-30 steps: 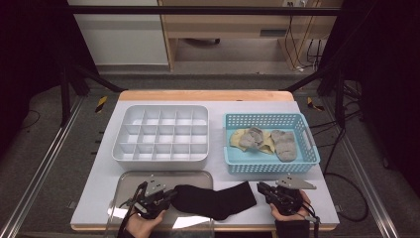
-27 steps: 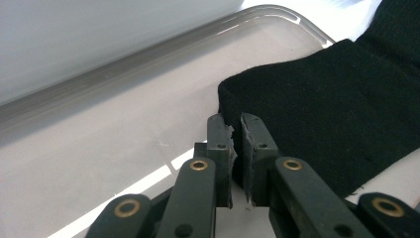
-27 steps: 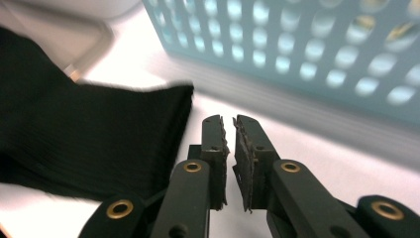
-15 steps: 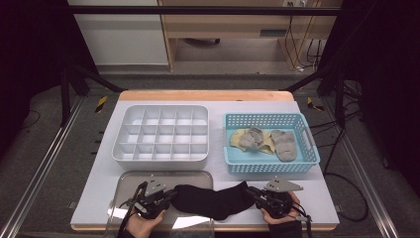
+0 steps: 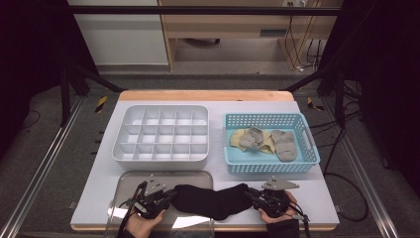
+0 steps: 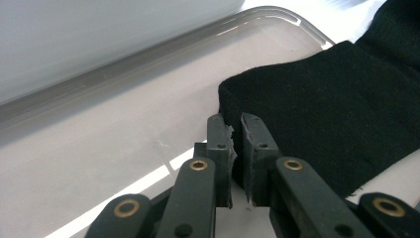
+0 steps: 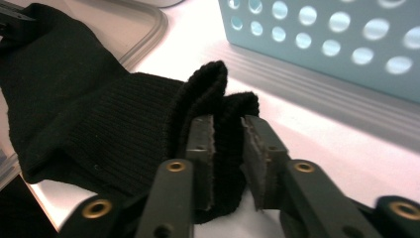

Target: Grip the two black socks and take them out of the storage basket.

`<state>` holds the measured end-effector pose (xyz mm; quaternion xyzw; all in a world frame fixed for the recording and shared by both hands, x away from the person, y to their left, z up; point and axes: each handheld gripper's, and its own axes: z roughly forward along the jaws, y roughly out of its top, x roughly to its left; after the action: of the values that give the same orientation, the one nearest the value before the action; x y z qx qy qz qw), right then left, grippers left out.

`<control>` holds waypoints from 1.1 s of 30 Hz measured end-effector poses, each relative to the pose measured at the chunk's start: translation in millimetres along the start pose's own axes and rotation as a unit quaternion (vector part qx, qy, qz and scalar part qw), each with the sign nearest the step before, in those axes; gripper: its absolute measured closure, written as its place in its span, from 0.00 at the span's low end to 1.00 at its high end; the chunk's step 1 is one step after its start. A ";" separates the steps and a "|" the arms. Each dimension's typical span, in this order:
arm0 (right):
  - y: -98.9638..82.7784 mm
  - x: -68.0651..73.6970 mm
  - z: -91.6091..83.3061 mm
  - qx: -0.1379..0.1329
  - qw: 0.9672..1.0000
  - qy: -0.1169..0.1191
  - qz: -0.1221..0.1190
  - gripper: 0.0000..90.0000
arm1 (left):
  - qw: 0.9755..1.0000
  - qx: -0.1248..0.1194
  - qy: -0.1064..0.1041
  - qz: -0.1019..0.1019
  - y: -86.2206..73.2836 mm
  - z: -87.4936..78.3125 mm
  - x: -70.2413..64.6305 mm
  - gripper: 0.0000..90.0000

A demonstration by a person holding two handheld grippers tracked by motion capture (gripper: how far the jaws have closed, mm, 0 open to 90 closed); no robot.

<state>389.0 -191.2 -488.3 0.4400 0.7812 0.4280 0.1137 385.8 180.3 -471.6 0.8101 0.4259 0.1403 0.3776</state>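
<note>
Black sock [image 5: 213,201] unmoved, right claw [image 5: 252,197] closing on cuff

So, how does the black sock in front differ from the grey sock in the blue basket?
The black sock is stretched out between the left claw and the right claw, lying partly over the metal tray; the grey sock lies loose in the blue basket, untouched. The black sock looks longer and dark; the grey one looks shorter and pale. Both are knitted socks lying flat.
</note>
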 end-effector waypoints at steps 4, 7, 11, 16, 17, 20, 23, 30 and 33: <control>-0.3 -0.5 1.0 0.003 1.000 0.013 0.010 0.99 | 1.000 0.000 0.000 0.000 0.0 0.0 -0.1 0.92; 1.1 -0.3 -1.2 0.005 1.000 0.008 0.011 1.00 | 1.000 -0.002 0.002 -0.001 0.1 -0.7 0.0 0.92; 3.8 -4.1 -12.9 -0.007 1.000 -0.021 0.010 1.00 | 1.000 -0.009 0.000 -0.002 0.6 -2.6 0.7 0.92; 1.8 -16.4 -22.0 -0.012 0.998 -0.051 0.019 1.00 | 1.000 -0.007 -0.003 -0.005 0.5 -1.9 1.0 0.93; 1.3 -16.0 -20.4 -0.005 0.999 -0.043 0.021 1.00 | 1.000 -0.007 -0.003 -0.005 0.3 -1.5 1.1 0.92; 0.7 -11.1 -12.6 -0.003 1.000 -0.023 0.016 1.00 | 1.000 -0.006 -0.003 -0.004 0.3 -1.5 1.1 0.92; 1.2 -5.7 -5.9 0.002 1.000 -0.017 0.005 0.94 | 1.000 -0.006 -0.002 -0.004 0.2 -1.6 1.2 0.92; 9.3 9.1 -9.3 -0.029 0.999 0.003 -0.021 0.81 | 1.000 -0.005 -0.001 -0.003 0.3 -1.3 1.0 0.92; 9.9 13.8 -6.2 -0.026 0.999 0.008 -0.026 0.77 | 1.000 -0.005 -0.001 -0.003 0.2 -1.3 1.1 0.92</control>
<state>383.4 -181.5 -474.2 0.4130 0.7822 0.4480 0.1302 385.9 181.8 -470.7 0.8071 0.4273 0.1400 0.3826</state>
